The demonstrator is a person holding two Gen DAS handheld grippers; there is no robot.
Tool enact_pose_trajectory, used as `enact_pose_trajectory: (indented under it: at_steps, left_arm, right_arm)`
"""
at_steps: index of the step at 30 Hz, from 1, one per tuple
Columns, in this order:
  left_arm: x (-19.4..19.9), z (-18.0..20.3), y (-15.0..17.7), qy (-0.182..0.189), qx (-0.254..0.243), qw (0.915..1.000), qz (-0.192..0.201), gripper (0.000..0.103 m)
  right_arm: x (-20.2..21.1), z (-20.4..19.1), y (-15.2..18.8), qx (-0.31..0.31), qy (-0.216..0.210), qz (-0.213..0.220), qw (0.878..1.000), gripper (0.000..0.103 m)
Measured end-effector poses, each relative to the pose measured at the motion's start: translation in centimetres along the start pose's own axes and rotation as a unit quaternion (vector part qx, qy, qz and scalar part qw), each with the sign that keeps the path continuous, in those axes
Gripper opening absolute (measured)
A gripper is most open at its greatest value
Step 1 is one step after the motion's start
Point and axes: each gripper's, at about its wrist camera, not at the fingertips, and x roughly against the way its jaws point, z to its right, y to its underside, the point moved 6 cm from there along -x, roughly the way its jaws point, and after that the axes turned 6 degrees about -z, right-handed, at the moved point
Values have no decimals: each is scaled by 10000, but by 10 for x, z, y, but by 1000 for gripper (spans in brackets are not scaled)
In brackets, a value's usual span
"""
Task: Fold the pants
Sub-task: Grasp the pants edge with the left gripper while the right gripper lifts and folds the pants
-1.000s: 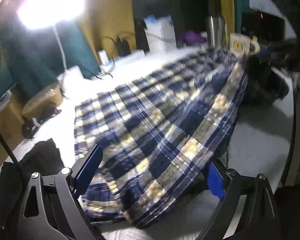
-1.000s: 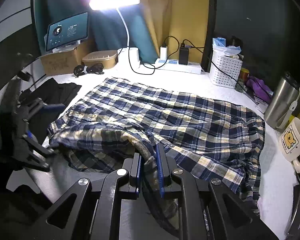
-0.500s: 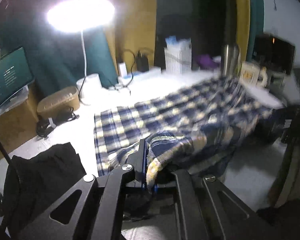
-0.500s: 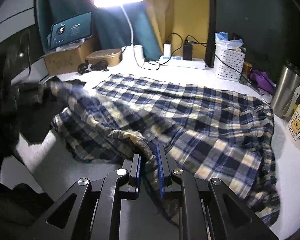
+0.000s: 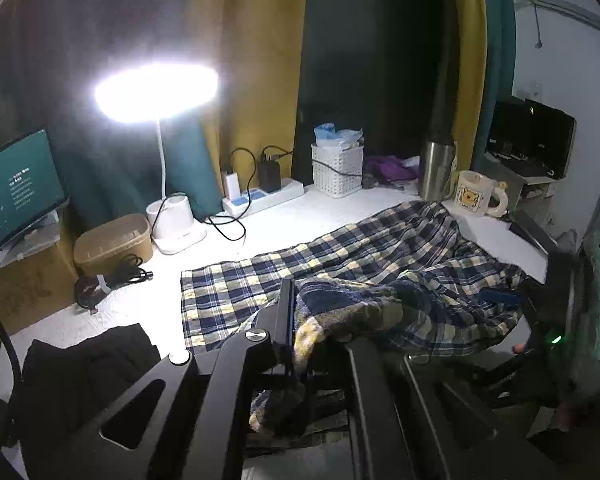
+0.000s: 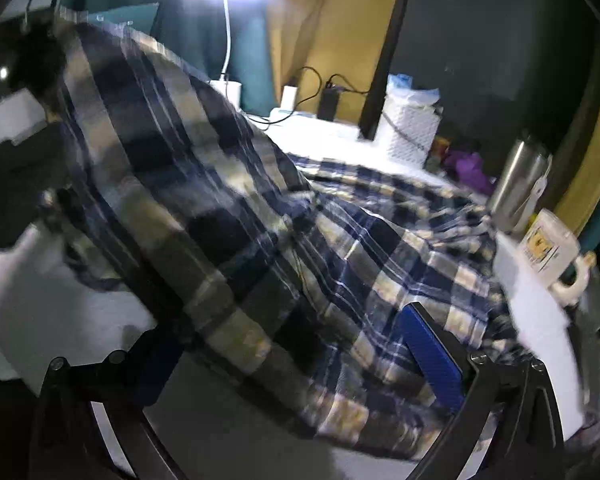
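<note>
I count one pair of plaid pants (image 5: 340, 256) spread across the white counter (image 5: 284, 216), one edge raised off it. One lit desk lamp (image 5: 156, 88) stands behind the pants, one white basket (image 5: 337, 170) and one steel tumbler (image 5: 436, 168) beyond their far edge, one mug (image 5: 474, 198) beside the tumbler. My left gripper (image 5: 296, 344) has its fingers pressed together, pinching the raised plaid edge. My right gripper (image 6: 292, 356) is opening, fingers spread wide over loose cloth, pads clear.
</note>
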Motion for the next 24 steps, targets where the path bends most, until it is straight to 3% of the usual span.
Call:
enact_pose_trajectory:
  at_steps: [6,10,13,15,19,24]
  left_arm:
    - [16,-3,-7,-129,105,9998,107,3]
    - [16,-6,-5,-213,162,9996,43,3]
    - [13,-6,-1,-260,179,9995,-42,3]
    - [11,-6,1,-279,177,9994,-96,3]
    - [10,-1,5,-294,112,9994,-163,3]
    - [11,5,9,-345,-48,9992,-213,3]
  right_arm:
    - [-12,30,18,40,340,-18,9994,100]
    - [-20,64,35,-295,448,-262,9982,66]
    - [-18,82,43,-456,481,-261,9975,54]
    - [-17,93,47,-546,553,-269,9966,53]
    - [-16,109,54,-644,588,-210,9960,37]
    - [-12,118,60,-655,653,-191,9955,36]
